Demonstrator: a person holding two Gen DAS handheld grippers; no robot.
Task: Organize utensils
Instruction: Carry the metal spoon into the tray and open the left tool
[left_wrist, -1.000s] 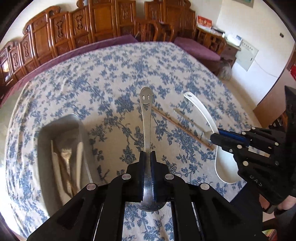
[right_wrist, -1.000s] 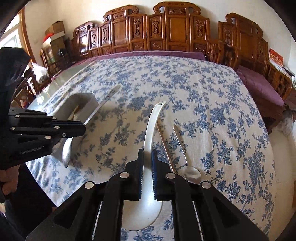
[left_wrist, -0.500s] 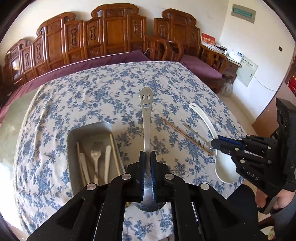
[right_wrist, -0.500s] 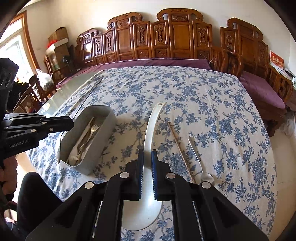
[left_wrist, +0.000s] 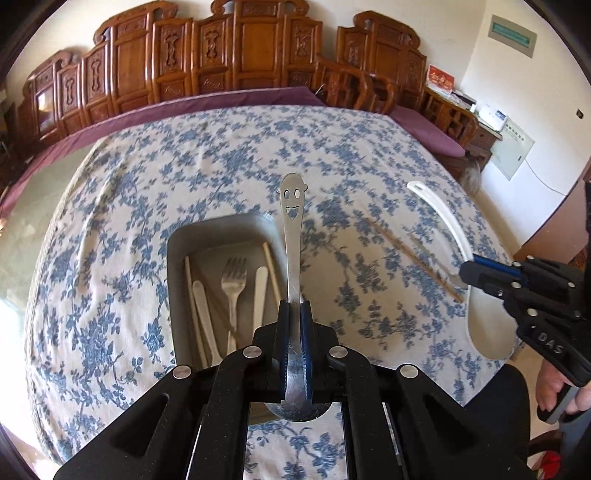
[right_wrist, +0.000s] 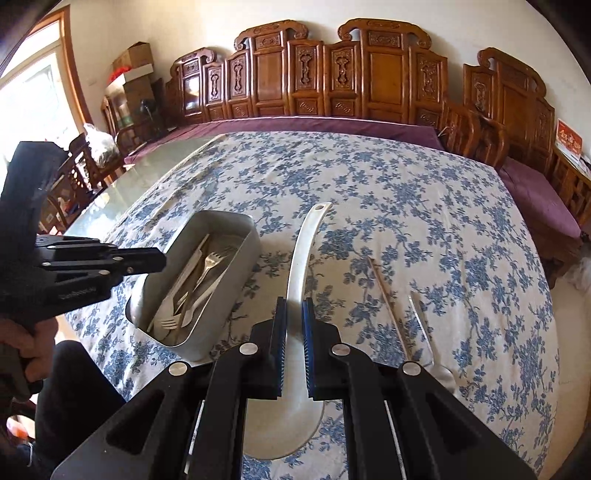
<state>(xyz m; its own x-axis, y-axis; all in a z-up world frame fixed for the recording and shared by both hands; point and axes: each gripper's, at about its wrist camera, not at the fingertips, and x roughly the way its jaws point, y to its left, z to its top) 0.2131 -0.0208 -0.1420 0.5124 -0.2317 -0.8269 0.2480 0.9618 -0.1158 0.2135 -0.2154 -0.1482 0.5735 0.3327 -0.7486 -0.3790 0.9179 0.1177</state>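
Observation:
My left gripper (left_wrist: 295, 308) is shut on a steel spoon (left_wrist: 291, 225) with a smiling face cut in its handle, bowl end towards the camera. The spoon hangs over the right edge of a grey metal tray (left_wrist: 173, 258) that holds a fork (left_wrist: 232, 284), white utensils and chopsticks. My right gripper (right_wrist: 294, 308) is shut on the handle of a big white spoon (right_wrist: 301, 251), held above the cloth right of the tray (right_wrist: 201, 345). In the left wrist view the right gripper (left_wrist: 466, 274) and the white spoon (left_wrist: 441, 218) are at the right.
A pair of chopsticks (right_wrist: 388, 302) and a steel spoon (right_wrist: 424, 325) lie on the blue-flowered tablecloth (right_wrist: 406, 184) at the right. Carved wooden chairs (right_wrist: 369, 85) ring the far side. Bare glass tabletop (right_wrist: 122, 192) shows at the left. The left gripper (right_wrist: 160, 258) is beside the tray.
Both grippers have moved left with their spoons. The tray has come from the left of the left wrist view to right under the steel spoon; in the right view it is nearer.

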